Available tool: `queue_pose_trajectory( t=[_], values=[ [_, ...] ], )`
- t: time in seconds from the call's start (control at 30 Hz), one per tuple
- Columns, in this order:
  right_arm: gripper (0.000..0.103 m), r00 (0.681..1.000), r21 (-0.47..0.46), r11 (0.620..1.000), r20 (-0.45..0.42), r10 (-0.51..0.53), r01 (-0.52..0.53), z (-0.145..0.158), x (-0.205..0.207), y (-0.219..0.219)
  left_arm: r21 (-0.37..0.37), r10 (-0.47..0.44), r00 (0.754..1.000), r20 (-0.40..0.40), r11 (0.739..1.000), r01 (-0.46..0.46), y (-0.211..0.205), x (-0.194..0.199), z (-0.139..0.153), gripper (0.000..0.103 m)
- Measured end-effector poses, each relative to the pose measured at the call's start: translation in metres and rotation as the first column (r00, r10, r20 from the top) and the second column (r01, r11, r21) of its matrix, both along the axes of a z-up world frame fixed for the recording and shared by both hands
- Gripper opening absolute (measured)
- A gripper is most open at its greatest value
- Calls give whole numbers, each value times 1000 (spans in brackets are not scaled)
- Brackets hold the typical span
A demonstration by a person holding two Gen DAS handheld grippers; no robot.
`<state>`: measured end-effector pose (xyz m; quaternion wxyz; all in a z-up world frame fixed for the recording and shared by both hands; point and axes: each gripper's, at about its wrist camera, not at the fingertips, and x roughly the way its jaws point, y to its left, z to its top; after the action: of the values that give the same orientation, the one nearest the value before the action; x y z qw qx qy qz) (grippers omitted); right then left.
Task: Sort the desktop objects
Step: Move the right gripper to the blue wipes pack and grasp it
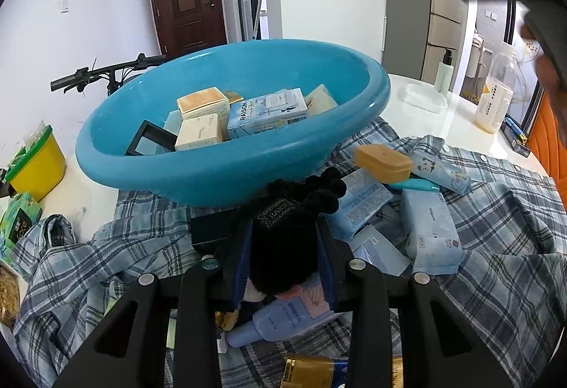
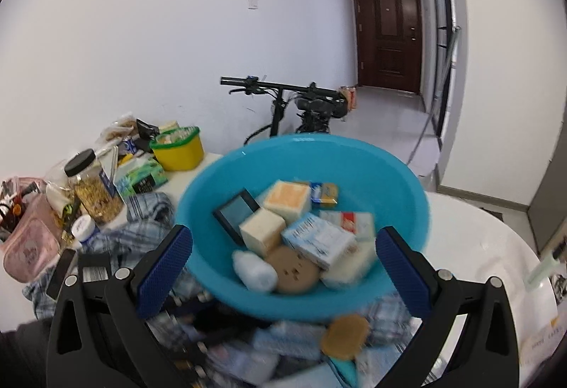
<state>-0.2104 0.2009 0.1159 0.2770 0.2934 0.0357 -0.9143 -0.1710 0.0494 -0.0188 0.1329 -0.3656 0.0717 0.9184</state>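
A large blue basin (image 1: 198, 171) sits on a plaid shirt (image 1: 496, 246) and holds several boxes, among them a blue RAISON box (image 1: 265, 116) and cream boxes (image 1: 198, 132). My left gripper (image 1: 285, 239) is shut on a black fuzzy item (image 1: 283, 246) with a HAND label, just in front of the basin. Blue packets (image 1: 430, 232) and an orange soap case (image 1: 382, 162) lie to its right. My right gripper (image 2: 283, 246) is open and empty above the basin (image 2: 397, 175), over a brown round item (image 2: 292, 269).
A yellow tub (image 1: 39, 164) and snack packs stand at the left. A jar (image 2: 94, 191) and a pink pouch (image 2: 30, 242) lie further left. A clear box (image 1: 425, 99), a pump bottle (image 1: 444, 72) and a juice bottle (image 1: 496, 93) stand at the right on the white table (image 2: 478, 246).
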Motion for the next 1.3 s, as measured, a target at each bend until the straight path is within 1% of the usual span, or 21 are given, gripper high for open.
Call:
queue_pose_trajectory(
  t=[0.17, 0.27, 0.4, 0.53, 0.6, 0.63, 0.73, 0.8, 0.9, 1.07, 1.1, 1.13, 1.2, 1.3],
  values=[
    [103, 996, -19, 996, 37, -86, 87, -20, 10, 37, -6, 4, 1000, -6, 1000, -4, 0, 1, 2, 36],
    [103, 991, -46, 992, 68, -115, 118, -35, 16, 57, -2, 3, 1000, -10, 1000, -3, 0, 2, 4, 36],
    [103, 984, -41, 989, 110, -139, 144, -57, 21, 71, -1, 6, 1000, -13, 1000, -6, -1, 3, 5, 36],
    [103, 980, -38, 991, 156, -119, 127, -80, 24, 77, -2, 9, 1000, -18, 1000, -9, -2, 3, 6, 36],
    [103, 973, -58, 995, 217, -72, 87, -92, 21, 81, -2, 10, 1000, -16, 1000, -10, -2, 3, 6, 36],
    [103, 970, -49, 995, 229, -76, 90, -97, 22, 83, -1, 10, 1000, -16, 1000, -10, -2, 3, 6, 36],
    [103, 972, 0, 996, 219, -85, 87, -106, 31, 85, -5, 12, 1000, -13, 1000, -12, -2, 3, 5, 36],
    [103, 977, 11, 998, 204, -69, 68, -111, 37, 87, -1, 13, 1000, -13, 1000, -13, -3, 2, 5, 36],
    [103, 982, 17, 1000, 186, -13, 10, -116, 44, 83, -3, 17, 1000, -9, 1000, -17, -4, 1, 4, 36],
    [103, 978, 7, 995, 184, 94, -97, -129, 51, 65, -3, 17, 1000, -8, 1000, -17, -4, 1, 3, 36],
    [103, 978, 19, 994, 182, 99, -104, -131, 52, 62, 0, 17, 1000, -7, 1000, -17, -4, 1, 3, 36],
    [103, 981, 38, 995, 171, 89, -97, -132, 54, 61, 3, 18, 1000, -5, 1000, -18, -4, 0, 3, 36],
    [103, 990, 69, 997, 144, 14, -24, -131, 53, 69, 5, 19, 1000, -5, 1000, -19, -4, 0, 3, 36],
    [103, 988, 14, 997, 139, -73, 72, -127, 44, 91, 6, 20, 1000, -5, 1000, -20, -5, 0, 3, 36]
  ],
)
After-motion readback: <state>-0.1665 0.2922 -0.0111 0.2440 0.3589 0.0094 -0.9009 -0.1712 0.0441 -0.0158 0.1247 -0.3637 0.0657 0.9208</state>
